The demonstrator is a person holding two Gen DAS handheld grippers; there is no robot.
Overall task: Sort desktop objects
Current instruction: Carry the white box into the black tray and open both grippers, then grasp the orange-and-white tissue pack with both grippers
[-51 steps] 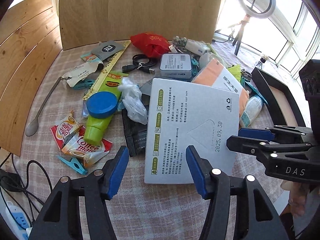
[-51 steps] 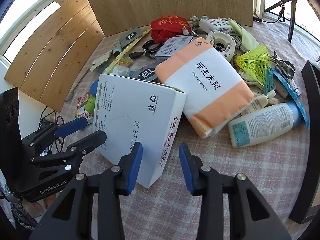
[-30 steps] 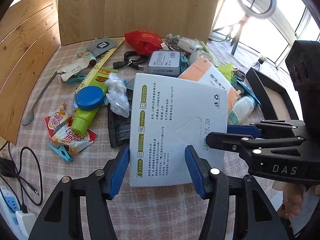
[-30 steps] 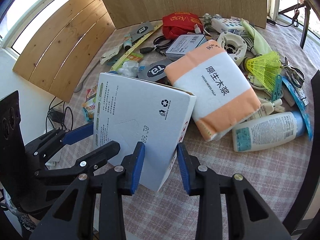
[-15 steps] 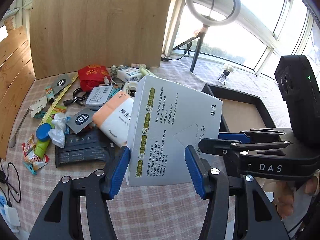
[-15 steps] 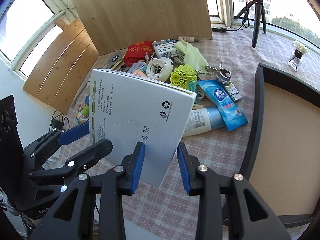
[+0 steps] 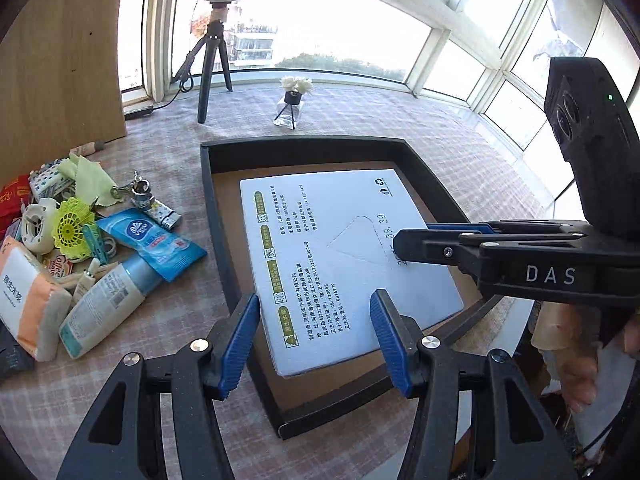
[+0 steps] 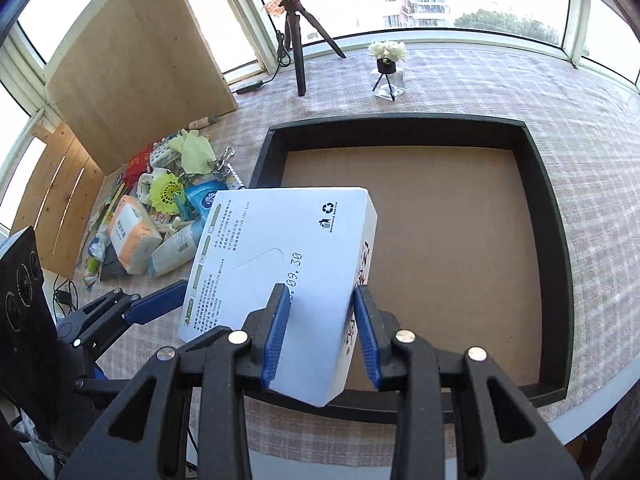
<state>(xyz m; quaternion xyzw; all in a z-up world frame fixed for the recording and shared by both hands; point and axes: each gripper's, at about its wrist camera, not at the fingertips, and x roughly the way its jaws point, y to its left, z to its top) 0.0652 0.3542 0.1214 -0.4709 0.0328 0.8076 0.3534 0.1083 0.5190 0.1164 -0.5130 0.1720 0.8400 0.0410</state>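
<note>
Beside tray point(image 7: 224, 240), left-view-only blue pouch point(image 7: 154, 242)

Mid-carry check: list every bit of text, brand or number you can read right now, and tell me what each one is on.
"DAS": on the side of the right tongs, seen from the left wrist view.
"09.30": end of a date stamp on the white box; the rest is hidden.
"offee": on a sachet in the pile.
Recycling sign: on the white box's far corner.
Small Chinese print on the box, the tissue pack and the blue pouch logo: too small to read.
</note>
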